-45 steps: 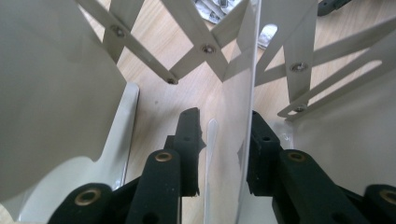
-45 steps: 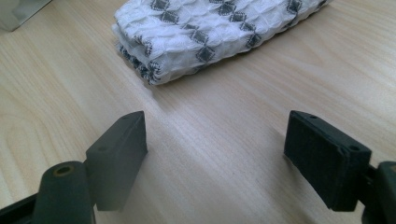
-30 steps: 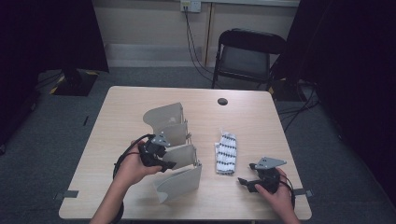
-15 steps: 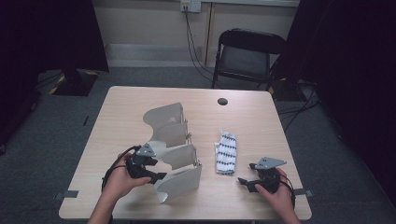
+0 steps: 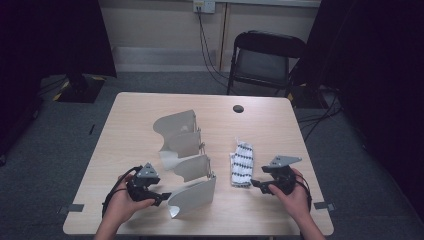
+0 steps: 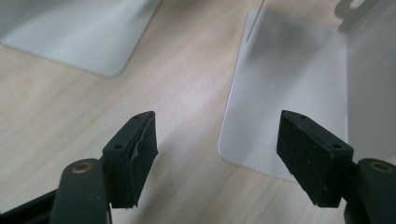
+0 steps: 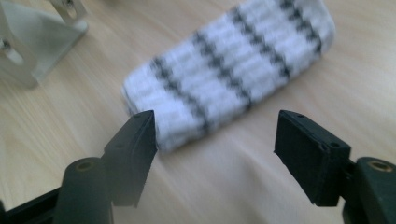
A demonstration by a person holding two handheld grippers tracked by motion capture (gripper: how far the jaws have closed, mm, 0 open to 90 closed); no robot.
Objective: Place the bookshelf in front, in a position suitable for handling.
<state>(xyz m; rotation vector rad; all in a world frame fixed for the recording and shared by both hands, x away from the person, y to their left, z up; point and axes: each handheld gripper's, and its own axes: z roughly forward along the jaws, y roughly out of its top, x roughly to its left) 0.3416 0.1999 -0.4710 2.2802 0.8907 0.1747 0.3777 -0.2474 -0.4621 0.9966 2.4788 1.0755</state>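
A rack of several pale metal plates point(image 5: 186, 150) stands in the middle of the table. Its front plate point(image 5: 194, 196) lies just right of my left gripper point(image 5: 161, 196); in the left gripper view that plate's flat foot point(image 6: 289, 102) sits ahead of the right jaw. My left gripper point(image 6: 217, 135) is open; its jaws have just been opening, with bare table between them. A folded white cloth with dark stripes point(image 5: 242, 162) lies right of the rack. My right gripper point(image 5: 256, 185) is open near its front end; its jaws have just been closing, and the cloth point(image 7: 229, 70) lies just beyond them, untouched.
A second plate point(image 6: 79, 32) lies at the upper left of the left gripper view. A black round grommet point(image 5: 238, 108) sits at the table's point(image 5: 125, 135) far side. A dark folding chair point(image 5: 265, 55) stands behind it. Tape marks lie on the floor near the front corners.
My left gripper has drawn back from the rack's middle plates toward the front left and sunk low beside the front plate, its jaws wider. The right gripper has lifted slightly.
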